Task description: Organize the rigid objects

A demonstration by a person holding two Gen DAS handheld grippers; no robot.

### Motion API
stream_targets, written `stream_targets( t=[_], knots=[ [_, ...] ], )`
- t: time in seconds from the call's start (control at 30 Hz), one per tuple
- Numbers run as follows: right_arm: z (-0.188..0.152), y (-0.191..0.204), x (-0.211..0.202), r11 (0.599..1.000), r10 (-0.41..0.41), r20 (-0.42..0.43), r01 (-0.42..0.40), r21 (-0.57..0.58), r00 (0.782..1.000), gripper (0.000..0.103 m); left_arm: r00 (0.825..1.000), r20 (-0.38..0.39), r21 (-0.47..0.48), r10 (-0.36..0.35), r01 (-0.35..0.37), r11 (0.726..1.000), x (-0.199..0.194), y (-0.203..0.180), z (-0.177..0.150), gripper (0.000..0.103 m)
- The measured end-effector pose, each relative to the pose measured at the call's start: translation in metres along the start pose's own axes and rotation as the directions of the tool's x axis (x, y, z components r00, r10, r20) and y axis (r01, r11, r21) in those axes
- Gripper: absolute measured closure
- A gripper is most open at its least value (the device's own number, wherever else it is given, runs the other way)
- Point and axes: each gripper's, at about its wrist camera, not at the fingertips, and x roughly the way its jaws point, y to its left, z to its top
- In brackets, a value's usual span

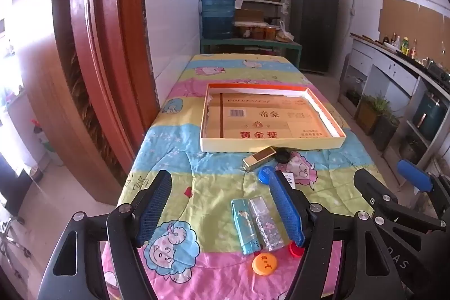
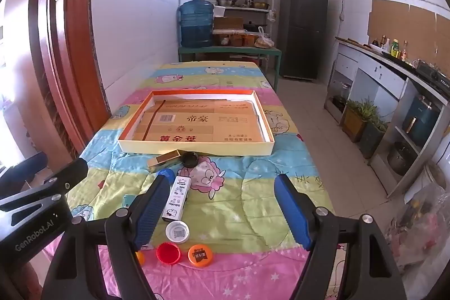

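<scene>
A shallow cream box lid (image 1: 270, 145) (image 2: 194, 146), lined with printed cardboard, lies mid-table. Before it sit a gold lighter (image 1: 258, 158) (image 2: 163, 158), a black cap (image 1: 282, 156) (image 2: 189, 159) and a blue cap (image 1: 266, 174). Nearer lie a teal lighter (image 1: 244, 227), a clear lighter (image 1: 264, 224), a white cartoon lighter (image 2: 177, 197), a white cap (image 2: 177, 232), a red cap (image 2: 168, 253) and orange caps (image 1: 263, 264) (image 2: 200, 255). My left gripper (image 1: 220, 207) is open above the cloth, empty. My right gripper (image 2: 222, 211) is open too, empty.
The table wears a pastel cartoon cloth (image 1: 174, 159) (image 2: 253, 187). A red-brown door frame (image 1: 92, 61) stands close on the left. Behind the table are a water jug (image 1: 218, 14), shelves and a dark fridge (image 2: 302, 28). A counter (image 2: 393, 69) runs along the right.
</scene>
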Motion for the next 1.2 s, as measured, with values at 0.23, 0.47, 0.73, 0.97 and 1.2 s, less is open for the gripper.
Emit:
stream_targets(
  t=[0.23, 0.47, 0.73, 0.97, 1.2],
  knots=[
    [-0.0002, 0.0006, -0.0011, 1.0, 0.001, -0.007, -0.001, -0.006, 1.0, 0.027, 1.0, -0.001, 0.0, -0.001, 0.001, 1.0, -0.0031, -0.0019, -0.0024, 0.029],
    [0.0029, -0.0013, -0.0059, 1.0, 0.008, -0.008, -0.008, 0.006, 1.0, 0.027, 1.0, -0.005, -0.002, 0.003, -0.003, 1.0, -0.0015, -0.0008, -0.0061, 0.029],
    [-0.0054, 0.0034, 0.0011, 1.0, 0.015, -0.013, -0.015, 0.006, 1.0, 0.027, 1.0, -0.007, -0.004, 0.006, -0.006, 1.0, -0.001, 0.0007, -0.0067, 0.029],
    [-0.0019, 0.0041, 0.001, 1.0, 0.012, -0.017, -0.012, 0.004, 1.0, 0.027, 1.0, -0.007, -0.003, 0.007, -0.007, 1.0, -0.0007, 0.0001, -0.0076, 0.029],
    [-0.0016, 0.0041, 0.0014, 1.0, 0.012, -0.021, -0.012, 0.001, 1.0, 0.027, 1.0, -0.012, -0.004, 0.004, -0.004, 1.0, 0.0002, -0.0014, -0.0091, 0.029]
  ],
)
